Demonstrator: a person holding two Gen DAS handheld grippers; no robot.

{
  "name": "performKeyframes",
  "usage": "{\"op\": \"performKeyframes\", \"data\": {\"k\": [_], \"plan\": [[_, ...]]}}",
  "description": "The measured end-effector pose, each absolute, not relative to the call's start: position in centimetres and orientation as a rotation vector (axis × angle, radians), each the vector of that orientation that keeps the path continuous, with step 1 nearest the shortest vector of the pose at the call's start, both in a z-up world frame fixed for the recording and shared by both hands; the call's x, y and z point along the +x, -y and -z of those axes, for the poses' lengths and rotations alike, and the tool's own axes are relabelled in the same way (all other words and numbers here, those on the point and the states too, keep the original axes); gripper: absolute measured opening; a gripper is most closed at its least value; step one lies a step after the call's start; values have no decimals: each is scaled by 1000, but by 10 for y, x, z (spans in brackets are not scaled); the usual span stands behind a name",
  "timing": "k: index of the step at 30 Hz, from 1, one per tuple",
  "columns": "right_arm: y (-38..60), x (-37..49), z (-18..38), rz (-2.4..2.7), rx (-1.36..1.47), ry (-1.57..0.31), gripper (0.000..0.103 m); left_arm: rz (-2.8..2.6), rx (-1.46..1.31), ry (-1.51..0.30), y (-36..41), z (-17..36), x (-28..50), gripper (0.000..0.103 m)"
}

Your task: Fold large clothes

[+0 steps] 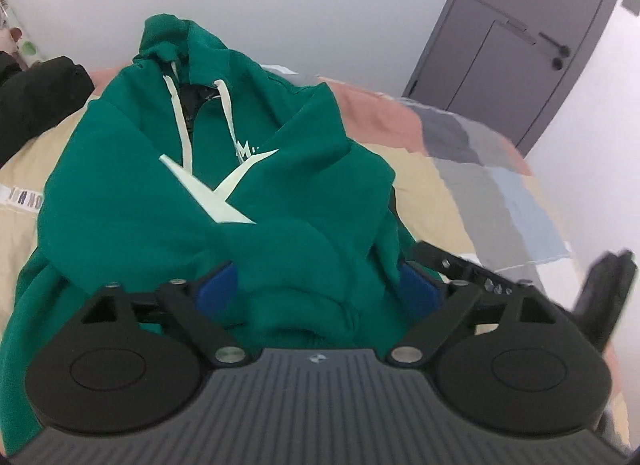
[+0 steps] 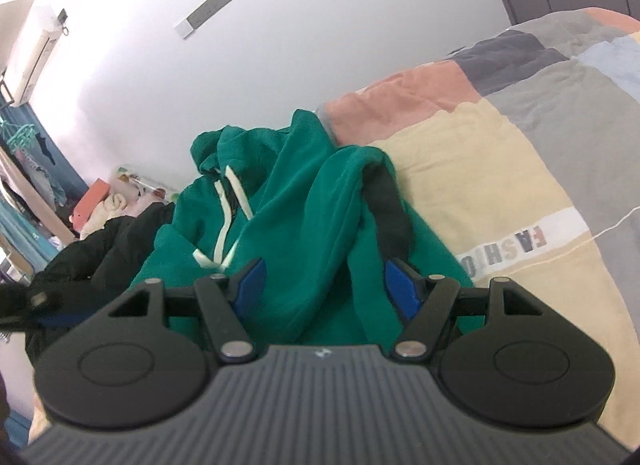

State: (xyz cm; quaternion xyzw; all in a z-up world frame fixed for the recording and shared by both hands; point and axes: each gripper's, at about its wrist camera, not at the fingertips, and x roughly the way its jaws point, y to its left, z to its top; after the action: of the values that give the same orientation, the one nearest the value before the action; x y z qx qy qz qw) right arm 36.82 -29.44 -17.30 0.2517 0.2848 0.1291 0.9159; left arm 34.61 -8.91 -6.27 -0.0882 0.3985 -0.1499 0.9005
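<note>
Both tongs hang over the green hoodie [image 1: 132, 201] on the bed. Left tongs [image 1: 316, 285] stand wide, their blue pads on either side of a bunched green sleeve cuff without pressing it. Right tongs [image 2: 324, 285] stand about half open with green fabric between the pads, which do not seem to bear on it, so nothing appears held.

Judging progress, the fold looks partly done. Seen from the left tongs, the hoodie lies front up straight ahead, hood farthest away, and both sleeves appear drawn in across the chest over the white print. The sleeve just under the left tongs is still rumpled, and the one ahead of the right tongs lies twisted, showing its dark lining. What probably remains is smoothing the sleeves, then folding the body in half or thirds towards the hood. The hem is hidden beneath the tongs, so its state cannot be told.

Counted from left to right: one heap of black clothing [image 1: 36, 97] left of both tongs, one green hoodie with two white drawstrings [image 1: 180, 121], one patchwork quilt [image 2: 500, 185] covering the bed to the right, and one grey door [image 1: 516, 41] beyond.
</note>
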Motion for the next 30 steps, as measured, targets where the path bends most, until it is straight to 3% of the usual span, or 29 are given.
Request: {"op": "performKeyframes", "data": {"k": [8,11,19,22,26,27,30], "plan": [[277,367,167,-330,517,-582,70,157,-411,-744,-12,113,321,94],[267,366,168,-367,504,-595,83,80,-551,-739,-57,147,323,94],[242,378,191,-373,497,-733,82,98,-808,-675,-102,203,352,88],[236,381,203,-371,491,-781,83,138,-817,-671,-97,212,376,74],[230,384,210,-407,507,-816,83,169,-785,-704,-95,223,390,35],[227,384,211,-421,498,-819,79,179,-780,-701,-95,223,392,25],[217,382,207,-454,444,-821,52,205,-799,-673,-97,220,389,13]]}}
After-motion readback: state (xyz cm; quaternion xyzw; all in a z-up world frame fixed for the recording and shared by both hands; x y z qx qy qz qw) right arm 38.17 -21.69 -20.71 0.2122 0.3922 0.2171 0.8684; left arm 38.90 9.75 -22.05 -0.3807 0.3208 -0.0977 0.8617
